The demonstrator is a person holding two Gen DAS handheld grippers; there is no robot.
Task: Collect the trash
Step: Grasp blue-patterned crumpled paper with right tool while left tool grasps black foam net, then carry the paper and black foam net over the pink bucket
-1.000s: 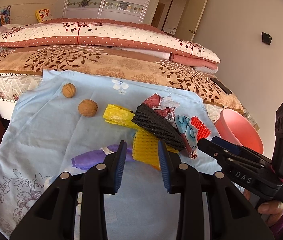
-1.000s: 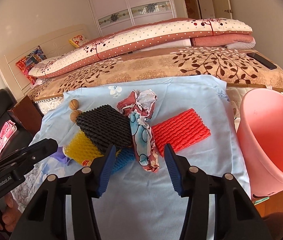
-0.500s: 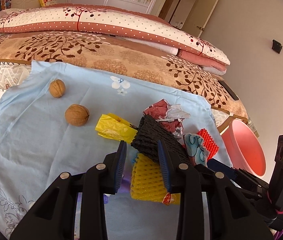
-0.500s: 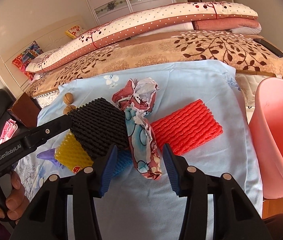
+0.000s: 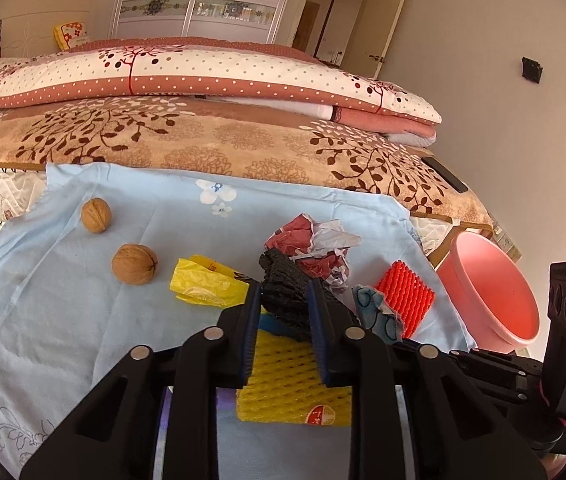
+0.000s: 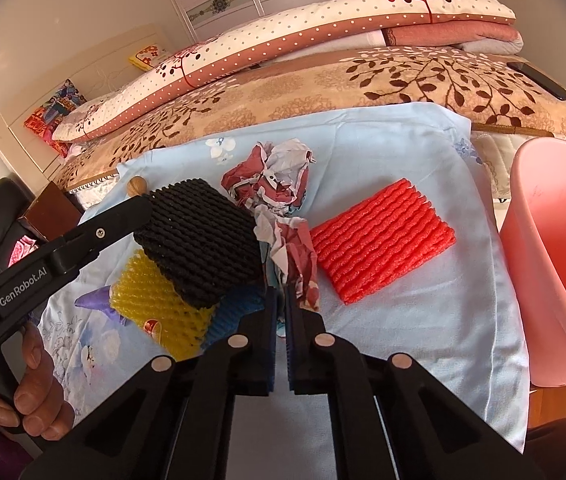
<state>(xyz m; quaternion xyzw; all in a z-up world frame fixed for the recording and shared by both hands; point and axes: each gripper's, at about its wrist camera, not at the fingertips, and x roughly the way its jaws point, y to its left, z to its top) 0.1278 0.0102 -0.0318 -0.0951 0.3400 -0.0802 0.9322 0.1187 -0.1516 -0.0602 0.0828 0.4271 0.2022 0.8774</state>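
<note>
Right now my left tool [image 5: 285, 300] is closing its jaws around the black foam net [image 5: 291, 300], which sits between the blue pads; I cannot tell whether the pads already press on it. My right tool [image 6: 281, 304] has its jaws nearly together, pinching the near end of the crumpled red and white wrapper [image 6: 279, 196], which trails away toward twelve o'clock in the right wrist view.

All the trash lies on the light blue cloth [image 5: 83, 312] spread over the bed [image 5: 203, 148]. Under the black net is a yellow foam net [image 6: 159, 308], with a blue piece [image 6: 235, 308] just beside it at three o'clock and a purple scrap [image 6: 95, 298] at nine o'clock. At three o'clock of the wrapper, apart from it, lies the red foam net [image 6: 383, 236]. From the left wrist view, a yellow plastic bag [image 5: 207, 288] lies at nine o'clock of the black net, and farther that way sit two walnuts [image 5: 135, 264], well apart from the pile.

Beside the bed, at three o'clock of the cloth, is the pink bin [image 6: 555, 260]. A hand [image 6: 35, 392] grips the left tool's handle at eight o'clock in the right wrist view.
</note>
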